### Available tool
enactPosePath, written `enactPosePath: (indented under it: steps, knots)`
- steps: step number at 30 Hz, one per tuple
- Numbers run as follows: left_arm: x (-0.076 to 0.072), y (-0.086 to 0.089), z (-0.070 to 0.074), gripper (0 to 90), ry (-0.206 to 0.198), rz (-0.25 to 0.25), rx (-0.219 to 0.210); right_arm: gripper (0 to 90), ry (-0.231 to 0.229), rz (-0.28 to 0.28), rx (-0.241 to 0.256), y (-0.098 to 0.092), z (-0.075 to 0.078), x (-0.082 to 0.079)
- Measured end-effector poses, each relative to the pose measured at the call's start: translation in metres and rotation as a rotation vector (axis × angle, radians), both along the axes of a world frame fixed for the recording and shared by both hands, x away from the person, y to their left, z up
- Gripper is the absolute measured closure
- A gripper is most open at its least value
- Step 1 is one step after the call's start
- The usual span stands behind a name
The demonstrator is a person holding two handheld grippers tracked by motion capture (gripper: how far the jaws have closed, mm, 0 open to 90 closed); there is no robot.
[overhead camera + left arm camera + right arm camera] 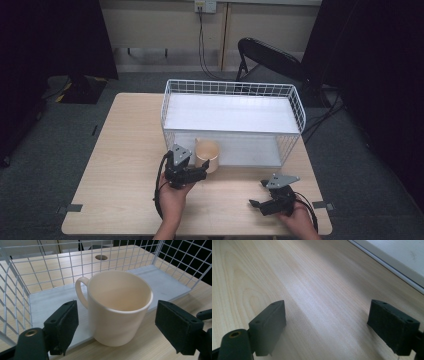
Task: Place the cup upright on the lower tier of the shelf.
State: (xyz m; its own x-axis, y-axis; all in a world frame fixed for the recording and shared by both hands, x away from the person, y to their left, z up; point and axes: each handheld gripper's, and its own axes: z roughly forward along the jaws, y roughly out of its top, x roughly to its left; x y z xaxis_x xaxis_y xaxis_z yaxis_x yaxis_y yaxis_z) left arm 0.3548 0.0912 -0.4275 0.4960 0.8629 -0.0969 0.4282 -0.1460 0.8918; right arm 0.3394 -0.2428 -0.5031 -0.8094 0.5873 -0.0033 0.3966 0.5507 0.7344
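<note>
A cream mug (207, 155) stands upright at the front edge of the bottom board of a white wire rack (230, 85). In the left gripper view the mug (117, 310) is empty, with its handle turned to the left. My left gripper (202, 170) is open just in front of it. The jaws of the left gripper (117, 312) stand wide on either side of the mug without touching it. My right gripper (257, 194) hovers open over bare table wood near the front right. Nothing lies between the fingers of the right gripper (327, 312).
The rack has a white upper shelf (232, 112) and wire sides (37, 272); its bottom board edge (392, 262) lies ahead of the right gripper. A black folding chair (270, 55) and cables stand behind the table. Bare wood (125, 150) stretches left of the rack.
</note>
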Motion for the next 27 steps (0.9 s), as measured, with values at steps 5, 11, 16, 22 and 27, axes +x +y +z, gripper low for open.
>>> enactPosePath:
  steps: [5, 11, 16, 22, 27]
  knots:
    - [-0.004, -0.001, -0.006, 18.3, -0.002, -0.007, 0.011, 14.1, 0.0, 0.0, 0.0, 0.0, 0.0, 0.0]
    - [-0.006, -0.003, -0.016, 19.4, -0.003, -0.015, 0.021, 14.1, 0.0, 0.0, 0.0, 0.0, 0.0, 0.0]
    - [-0.004, -0.009, -0.023, 20.1, 0.0, -0.012, 0.048, 14.1, 0.0, 0.0, 0.0, 0.0, 0.0, 0.0]
    - [-0.001, -0.016, -0.029, 22.0, -0.003, -0.007, 0.069, 14.1, 0.0, 0.0, 0.0, 0.0, 0.0, 0.0]
    - [0.005, -0.019, -0.032, 25.2, -0.006, 0.011, 0.08, 14.1, 0.0, 0.0, 0.0, 0.0, 0.0, 0.0]
